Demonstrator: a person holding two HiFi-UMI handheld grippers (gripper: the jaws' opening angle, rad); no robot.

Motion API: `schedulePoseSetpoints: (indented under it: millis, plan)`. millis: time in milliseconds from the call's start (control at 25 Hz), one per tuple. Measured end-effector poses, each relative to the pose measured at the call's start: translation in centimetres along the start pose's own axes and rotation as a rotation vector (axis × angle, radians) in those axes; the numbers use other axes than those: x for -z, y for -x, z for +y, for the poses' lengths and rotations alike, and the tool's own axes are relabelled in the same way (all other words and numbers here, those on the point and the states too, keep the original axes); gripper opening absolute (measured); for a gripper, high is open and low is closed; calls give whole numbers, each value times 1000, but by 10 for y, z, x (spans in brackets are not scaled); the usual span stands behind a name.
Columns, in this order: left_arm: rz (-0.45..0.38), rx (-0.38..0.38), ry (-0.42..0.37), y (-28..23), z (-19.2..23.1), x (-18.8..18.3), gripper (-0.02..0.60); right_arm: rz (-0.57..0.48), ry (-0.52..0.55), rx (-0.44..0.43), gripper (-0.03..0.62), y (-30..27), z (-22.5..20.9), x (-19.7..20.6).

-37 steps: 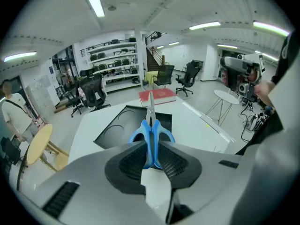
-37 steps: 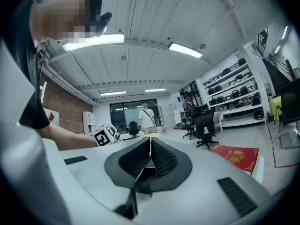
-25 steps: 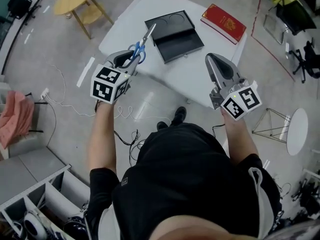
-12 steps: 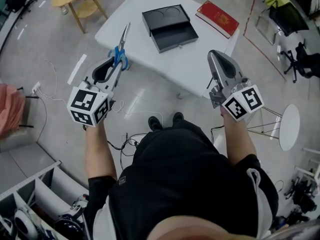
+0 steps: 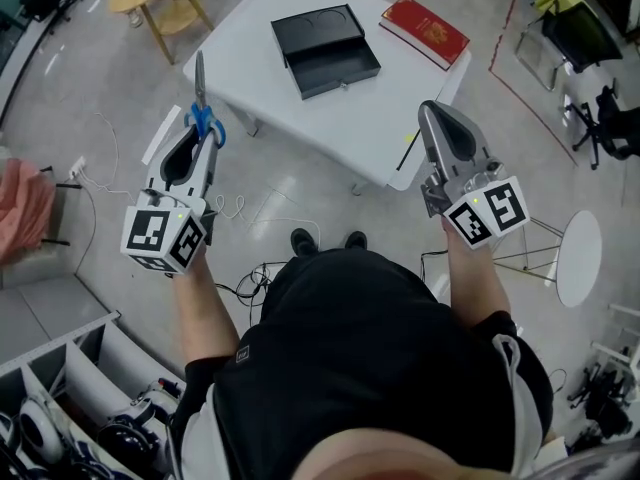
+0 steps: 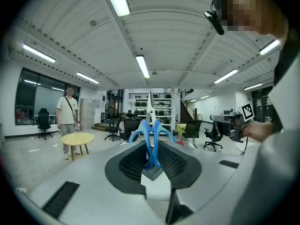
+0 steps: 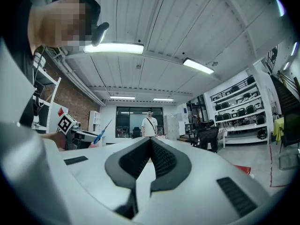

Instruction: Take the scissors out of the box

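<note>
Head view: left gripper [image 5: 203,136] clamps scissors [image 5: 199,93], blades along its jaws, well clear of box [image 5: 330,68]; right gripper [image 5: 433,110] closed, empty.

Bright, even light from ceiling strip lamps [image 6: 143,65]; strong fisheye bending and dark corners; sharp focus.

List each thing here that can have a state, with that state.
black box: open on the table, nothing visible inside
left gripper: shut on the scissors
scissors: blades closed, held by the handles, clear of the table
right gripper: shut, empty
red book: closed, flat on the table
</note>
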State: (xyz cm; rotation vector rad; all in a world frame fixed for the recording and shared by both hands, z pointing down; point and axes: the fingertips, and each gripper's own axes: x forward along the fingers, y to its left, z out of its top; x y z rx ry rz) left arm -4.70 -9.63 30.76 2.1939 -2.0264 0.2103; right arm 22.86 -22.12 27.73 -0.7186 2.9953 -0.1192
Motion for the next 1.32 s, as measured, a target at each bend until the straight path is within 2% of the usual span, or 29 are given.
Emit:
schedulePoseSetpoints:
  millis: [200,440,1320]
  plan:
    - [-35,-57,-1,8,-8,-9,89,-15,9,2,28,16,-14,-6]
    - [-52,-87,5,7,-14,-13,89,-21,12,-6,28,19,-22,-8]
    - [-57,-82,7,-1,-9,-14,89,-6,28,-2,28,6,-25,-2]
